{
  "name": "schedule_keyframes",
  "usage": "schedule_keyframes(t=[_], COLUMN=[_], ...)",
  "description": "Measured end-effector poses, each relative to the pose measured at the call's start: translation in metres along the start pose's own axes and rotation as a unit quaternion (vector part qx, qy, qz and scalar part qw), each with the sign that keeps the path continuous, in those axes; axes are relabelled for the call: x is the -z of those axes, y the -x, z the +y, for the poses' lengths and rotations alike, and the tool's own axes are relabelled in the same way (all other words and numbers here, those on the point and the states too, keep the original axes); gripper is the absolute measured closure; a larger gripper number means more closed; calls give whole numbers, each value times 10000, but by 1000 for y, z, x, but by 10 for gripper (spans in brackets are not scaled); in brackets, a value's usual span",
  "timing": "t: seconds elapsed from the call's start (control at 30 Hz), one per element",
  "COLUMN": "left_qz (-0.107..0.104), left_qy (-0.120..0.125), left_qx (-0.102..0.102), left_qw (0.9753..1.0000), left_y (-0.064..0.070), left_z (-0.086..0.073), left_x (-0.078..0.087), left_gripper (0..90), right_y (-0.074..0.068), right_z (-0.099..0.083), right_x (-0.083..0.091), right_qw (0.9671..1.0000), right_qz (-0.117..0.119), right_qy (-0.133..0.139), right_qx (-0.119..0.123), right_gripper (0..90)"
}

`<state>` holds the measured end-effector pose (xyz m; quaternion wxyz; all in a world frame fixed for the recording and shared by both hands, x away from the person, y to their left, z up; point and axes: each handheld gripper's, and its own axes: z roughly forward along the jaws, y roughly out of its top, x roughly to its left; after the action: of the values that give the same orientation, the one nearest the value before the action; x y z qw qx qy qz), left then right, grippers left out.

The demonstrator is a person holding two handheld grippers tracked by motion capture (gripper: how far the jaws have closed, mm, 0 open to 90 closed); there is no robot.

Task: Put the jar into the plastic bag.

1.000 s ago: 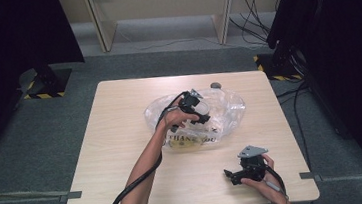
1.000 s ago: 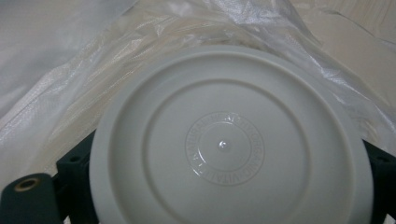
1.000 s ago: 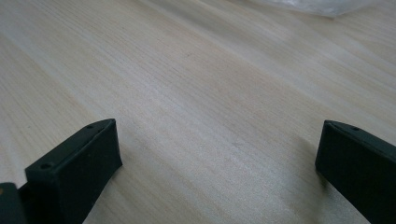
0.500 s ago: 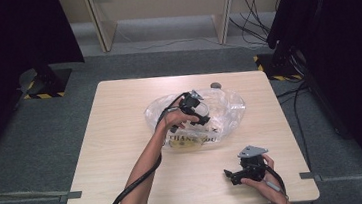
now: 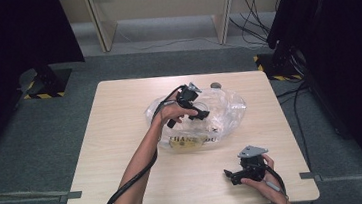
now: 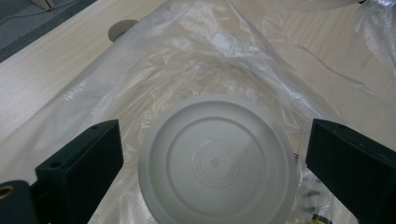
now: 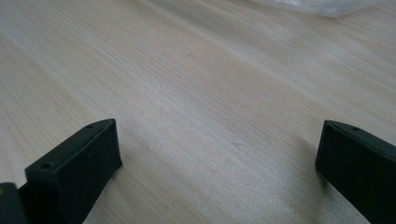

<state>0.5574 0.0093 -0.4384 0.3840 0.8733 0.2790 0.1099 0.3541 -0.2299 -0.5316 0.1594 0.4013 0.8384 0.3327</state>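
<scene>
- Left gripper [image 6: 212,154]: jaws spread wide and holding nothing; a round white plastic lid [image 6: 217,161] lies between them, under the film of a clear plastic bag [image 6: 154,79] on the wooden table [image 5: 120,113]
- Risk, judged: closing here would pinch loose film along with the rim, so the lid could slide out or the bag drag across the table
- Risk, judged: the smooth rim sits nearer one jaw, so an uneven squeeze may tip it
- Right gripper [image 7: 217,172]: jaws wide apart, empty, over bare wood well away from the bag; it cannot steady the film from there
</scene>
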Motion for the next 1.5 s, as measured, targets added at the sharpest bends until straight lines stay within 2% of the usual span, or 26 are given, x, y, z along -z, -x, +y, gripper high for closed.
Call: schedule_keyframes(t=[0.27,0.5,0.73,1.0,1.27,1.43,1.5], left_qz=[3,27,4,-16,-79,-161,-139], left_qy=[90,137,247,274,393,463,440], left_qx=[-3,-21,9,-147,-269,-210,-256], left_qw=[10000,9999,9997,9995,9988,9986,9986], left_y=[2,4,6,13,24,31,34], left_z=[5,2,-7,-19,-31,-39,-43], left_x=[16,28,41,57,71,76,77], left_gripper=[37,38,37,35,35,35,35], right_y=[0,0,0,0,0,0,0], right_z=[0,0,0,0,0,0,0], right_x=[0,0,0,0,0,0,0], right_qw=[10000,10000,10000,10000,10000,10000,10000], right_qz=[3,3,3,5,6,4,4], right_qy=[-2,0,-3,-7,-12,-5,-2], right_qx=[9,16,9,0,3,1,6], right_gripper=[2,2,2,2,2,2,2])
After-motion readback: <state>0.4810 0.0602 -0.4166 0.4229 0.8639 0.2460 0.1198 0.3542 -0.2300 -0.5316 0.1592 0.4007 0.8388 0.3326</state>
